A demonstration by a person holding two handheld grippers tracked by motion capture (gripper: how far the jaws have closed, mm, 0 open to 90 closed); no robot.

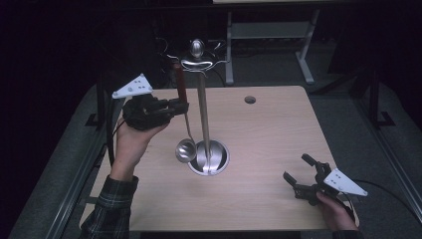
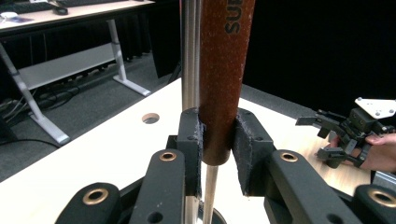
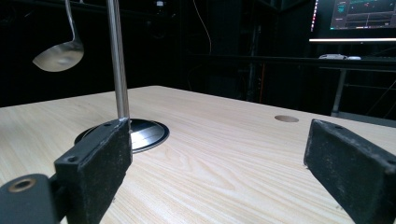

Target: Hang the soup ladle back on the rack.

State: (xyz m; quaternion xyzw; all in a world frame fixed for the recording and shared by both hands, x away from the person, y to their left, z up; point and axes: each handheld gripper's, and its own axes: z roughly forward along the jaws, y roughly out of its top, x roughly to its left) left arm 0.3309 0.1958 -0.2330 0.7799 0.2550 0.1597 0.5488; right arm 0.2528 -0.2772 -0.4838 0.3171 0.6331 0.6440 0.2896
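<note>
A person's left gripper clamps the reddish-brown handle of a ladle, its jaws closed tight on the lower end of the grip, as seen in the high view. In the left gripper view the handle stands upright between the two padded jaws, both pads pressed against it, with the thin steel shank emerging just below them. Directly behind the jaws rises the polished pole of a utensil stand, close beside the handle. The ladle's bowl hangs below the jaws, above the bench and just beside the stand's round base; its handle top sits near the curved hooks at the stand's crown. Well apart from those jaws, at the near right of the bench, the right gripper is held low over the wood with its jaws spread wide and nothing between them. The right gripper view shows the stand's pole and base beyond its left jaw, and the bowl hanging high to that same side.
</note>
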